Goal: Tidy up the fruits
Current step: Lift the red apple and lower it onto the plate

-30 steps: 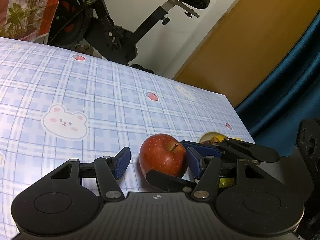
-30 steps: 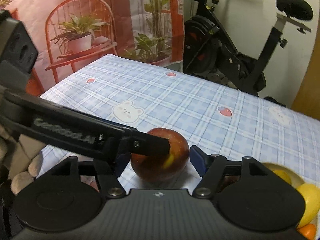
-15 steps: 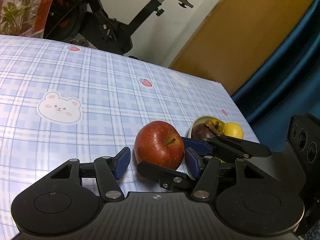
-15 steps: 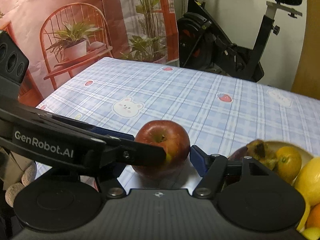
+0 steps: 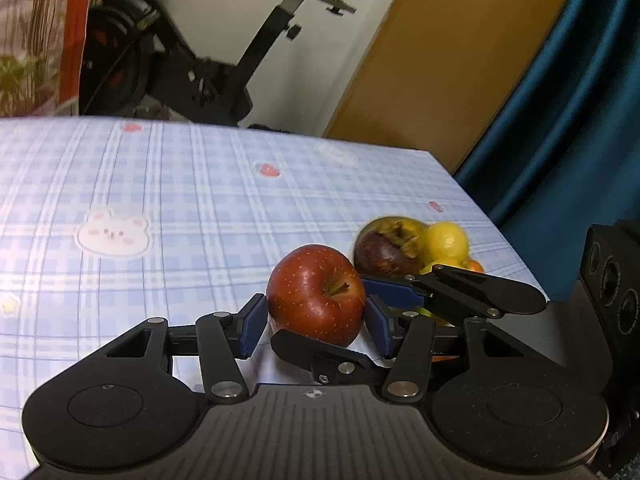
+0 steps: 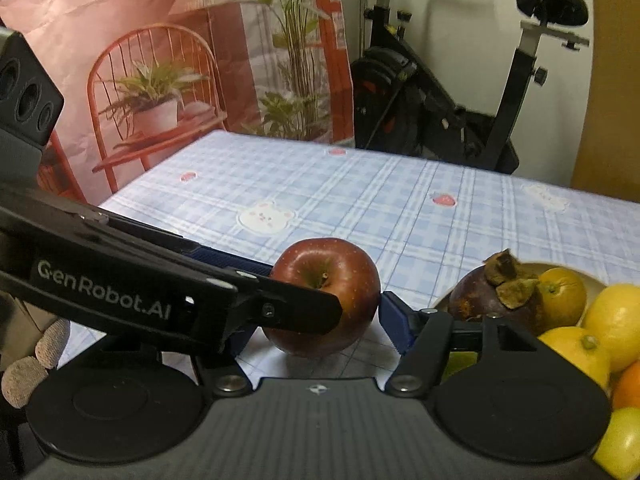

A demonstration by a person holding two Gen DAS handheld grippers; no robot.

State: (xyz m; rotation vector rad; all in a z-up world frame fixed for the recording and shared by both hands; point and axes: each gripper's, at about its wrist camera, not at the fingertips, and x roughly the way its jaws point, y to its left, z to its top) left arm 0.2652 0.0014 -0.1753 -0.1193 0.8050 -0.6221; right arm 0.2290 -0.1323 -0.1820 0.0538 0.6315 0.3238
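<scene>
A red apple (image 5: 316, 296) (image 6: 326, 296) sits low over the blue checked tablecloth (image 5: 180, 200), between both grippers at once. My left gripper (image 5: 315, 330) flanks its left and right sides; its jaws are closing and the blue pads (image 5: 252, 330) stand right at the skin. My right gripper (image 6: 320, 320) crosses it from the right, with one finger (image 5: 312, 354) under the apple's near side and the far pad (image 5: 392, 290) against its back. The right pad (image 6: 394, 320) meets the apple; the other is hidden behind the left gripper's finger (image 6: 160, 292).
A pale bowl (image 6: 596, 280) just right of the apple holds a dark mangosteen (image 6: 488, 300), an orange (image 6: 560, 296), lemons (image 6: 616, 320) and more fruit. The table's right edge and a blue curtain (image 5: 560, 120) lie beyond. An exercise bike (image 5: 200, 72) stands behind. Gloved fingers (image 6: 28, 364) show at lower left.
The left jaws have narrowed onto the apple. Both grippers and the apple have drifted toward the fruit bowl, and more of the bowl shows in both views.
</scene>
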